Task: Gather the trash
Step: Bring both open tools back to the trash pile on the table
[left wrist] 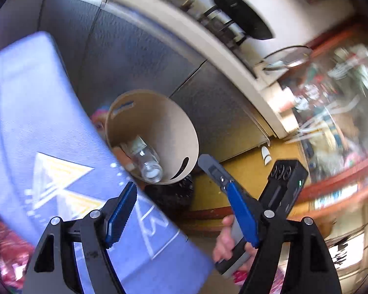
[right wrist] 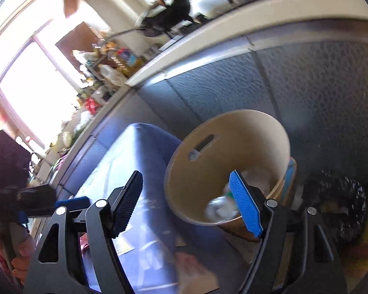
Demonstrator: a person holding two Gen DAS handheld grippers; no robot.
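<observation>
Both the left gripper and the right gripper are held spread apart with nothing between them, while beyond them a clear plastic bottle is seen lying inside the round tan cardboard bin beside a blue patterned cushion.

A blue cushion with white and yellow triangle markings lies to the left of the fingers, its long edge running diagonally. Ahead of the fingers stands a grey textured panel, capped by a pale counter edge. On that counter, far beyond the fingers, sits a black fan, blurred. To the right of the fingers the floor is yellow. Bright windows glow far to the left, with cluttered shelves beside them.
</observation>
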